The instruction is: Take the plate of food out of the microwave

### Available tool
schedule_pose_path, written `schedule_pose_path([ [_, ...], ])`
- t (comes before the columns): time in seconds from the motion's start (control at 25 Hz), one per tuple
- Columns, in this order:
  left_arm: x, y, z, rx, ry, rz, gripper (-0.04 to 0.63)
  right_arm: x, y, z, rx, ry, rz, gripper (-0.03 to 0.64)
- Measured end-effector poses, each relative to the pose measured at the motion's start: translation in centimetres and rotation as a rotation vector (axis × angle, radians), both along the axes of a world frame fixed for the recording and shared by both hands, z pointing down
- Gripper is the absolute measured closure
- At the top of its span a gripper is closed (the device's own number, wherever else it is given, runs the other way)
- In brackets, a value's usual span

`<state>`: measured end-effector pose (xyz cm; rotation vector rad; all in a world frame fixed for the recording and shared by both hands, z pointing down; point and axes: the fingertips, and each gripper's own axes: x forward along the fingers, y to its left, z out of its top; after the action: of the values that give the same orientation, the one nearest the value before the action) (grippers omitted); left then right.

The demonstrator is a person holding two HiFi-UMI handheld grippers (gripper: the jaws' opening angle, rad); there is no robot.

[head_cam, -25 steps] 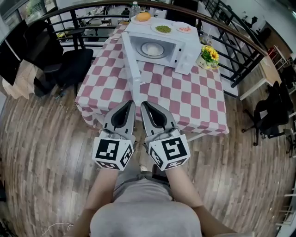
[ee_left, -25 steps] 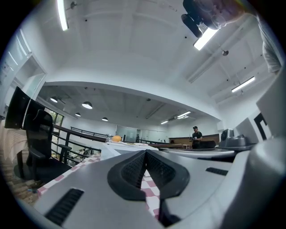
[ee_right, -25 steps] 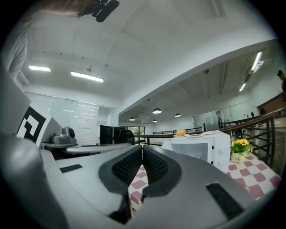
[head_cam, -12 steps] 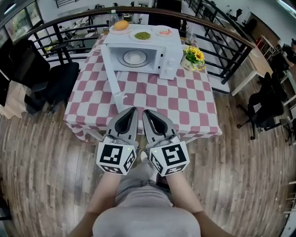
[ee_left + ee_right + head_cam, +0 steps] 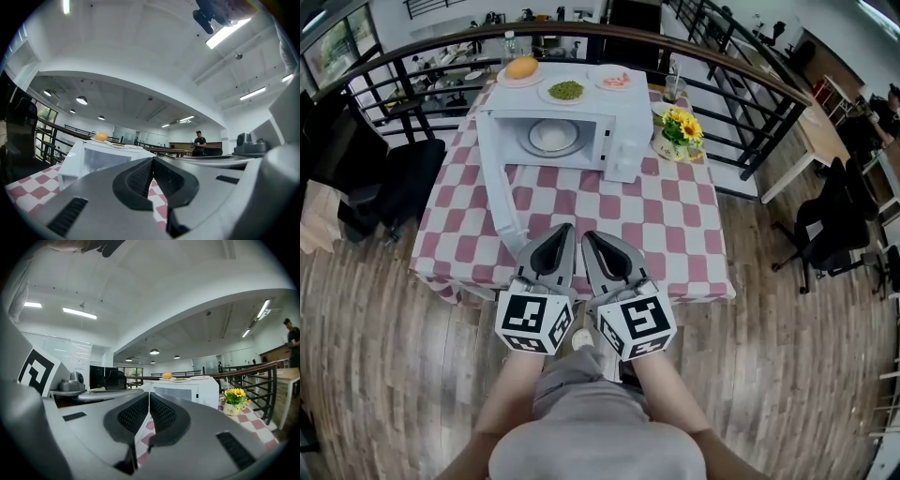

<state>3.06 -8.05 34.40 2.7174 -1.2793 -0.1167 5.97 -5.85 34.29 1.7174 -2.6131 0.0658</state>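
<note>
Task barely begun: left tongs (image 5: 566, 232) and right tongs (image 5: 589, 237) are hovering shut, empty, at 6 o'clock; the round white plate of food (image 5: 553, 137) is sitting untouched inside the open white microwave (image 5: 623, 127) at 12 o'clock on the red-checked surface (image 5: 675, 220).

Left gripper (image 5: 153, 161) jaws closed together, empty. White microwave (image 5: 98, 157) at 9 o'clock of the tips, orange round food (image 5: 101, 137) on top; checkered tablecloth (image 5: 33, 185) at 8 o'clock.

Too small to tell: food on the plate (image 5: 553, 137) inside the microwave (image 5: 623, 131). In both gripper views, microwave's lower part hidden behind the jaws, plate inside unseen. Table (image 5: 675, 216) far edge partly hidden behind the microwave.
</note>
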Motion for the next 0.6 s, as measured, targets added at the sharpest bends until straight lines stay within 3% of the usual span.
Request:
schedule_pose_path([
  [0.6, 4.5, -9.2, 0.3, -0.022, 0.025, -0.087, 0.594, 5.4, -7.8, 0.4, -0.020, 0.008, -0.049, 0.591],
])
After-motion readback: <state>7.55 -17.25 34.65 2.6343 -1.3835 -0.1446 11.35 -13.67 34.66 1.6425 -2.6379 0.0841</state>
